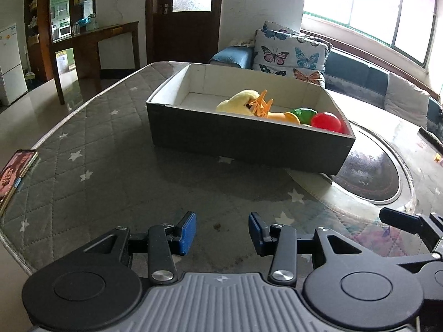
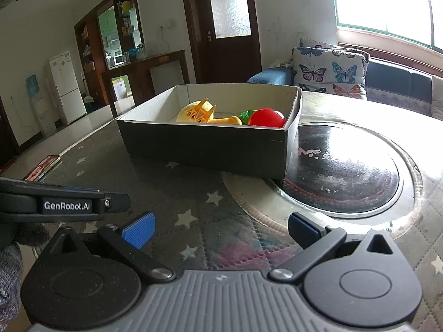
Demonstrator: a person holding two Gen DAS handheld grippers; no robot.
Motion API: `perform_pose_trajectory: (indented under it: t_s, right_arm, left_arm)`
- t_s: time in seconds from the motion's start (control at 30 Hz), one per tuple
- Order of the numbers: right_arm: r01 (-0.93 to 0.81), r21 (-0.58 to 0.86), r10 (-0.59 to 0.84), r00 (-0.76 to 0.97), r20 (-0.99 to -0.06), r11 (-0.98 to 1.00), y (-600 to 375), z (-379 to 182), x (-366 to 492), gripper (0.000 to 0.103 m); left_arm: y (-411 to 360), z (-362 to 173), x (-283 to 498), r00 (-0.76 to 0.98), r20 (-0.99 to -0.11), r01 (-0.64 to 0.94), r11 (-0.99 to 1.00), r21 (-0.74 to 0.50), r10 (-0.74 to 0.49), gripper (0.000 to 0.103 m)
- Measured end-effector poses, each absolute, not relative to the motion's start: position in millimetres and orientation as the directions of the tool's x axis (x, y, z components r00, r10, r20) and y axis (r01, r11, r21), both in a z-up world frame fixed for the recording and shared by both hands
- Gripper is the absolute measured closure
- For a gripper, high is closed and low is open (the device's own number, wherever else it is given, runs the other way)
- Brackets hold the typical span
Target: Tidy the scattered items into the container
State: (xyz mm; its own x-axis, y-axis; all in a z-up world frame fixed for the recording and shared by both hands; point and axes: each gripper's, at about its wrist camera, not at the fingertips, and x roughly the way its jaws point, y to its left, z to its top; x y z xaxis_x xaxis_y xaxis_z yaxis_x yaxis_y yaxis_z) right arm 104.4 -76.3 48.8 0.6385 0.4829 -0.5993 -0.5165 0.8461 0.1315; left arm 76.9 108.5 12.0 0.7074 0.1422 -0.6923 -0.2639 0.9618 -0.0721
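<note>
The left gripper (image 1: 223, 229) and right gripper (image 2: 221, 229) both hover low over the worktop (image 1: 110, 166), jaws spread and empty. Beyond them sits the cardboard box (image 1: 235, 144), one corner overlapping a round black hob (image 2: 346, 171). Inside lie a red ball (image 2: 267, 118), a yellow plush toy (image 1: 238, 102), an orange plastic piece and something green. No loose toys show outside, so tidying looks finished. A phone (image 1: 16, 174) rests at the quilted cover's edge; a butterfly-print sofa and bright window stand behind.

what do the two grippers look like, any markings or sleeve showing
Both the left gripper and right gripper are black, with blue ribbed pads, silver pivot screws and a grey ridged base. White "GenRobot.AI" lettering marks the left one. A grey knit sleeve shows.
</note>
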Motion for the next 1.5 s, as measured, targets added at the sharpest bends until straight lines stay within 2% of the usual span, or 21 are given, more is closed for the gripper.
perform_pose_trajectory:
  t_s: [0.6,1.5]
  right_arm:
    - [-0.497,0.135,0.463,0.631,-0.622,0.857,-67,50,131,0.000]
    - [-0.440,0.143,0.422,0.641,-0.641,0.887,-56,50,161,0.000]
  left_arm:
    - [119,14,106,0.706,-0.700,-0.234,0.968,-0.089,0.106,0.059]
    - [128,19,144,0.701,-0.709,-0.164,0.985,-0.046,0.083,0.059]
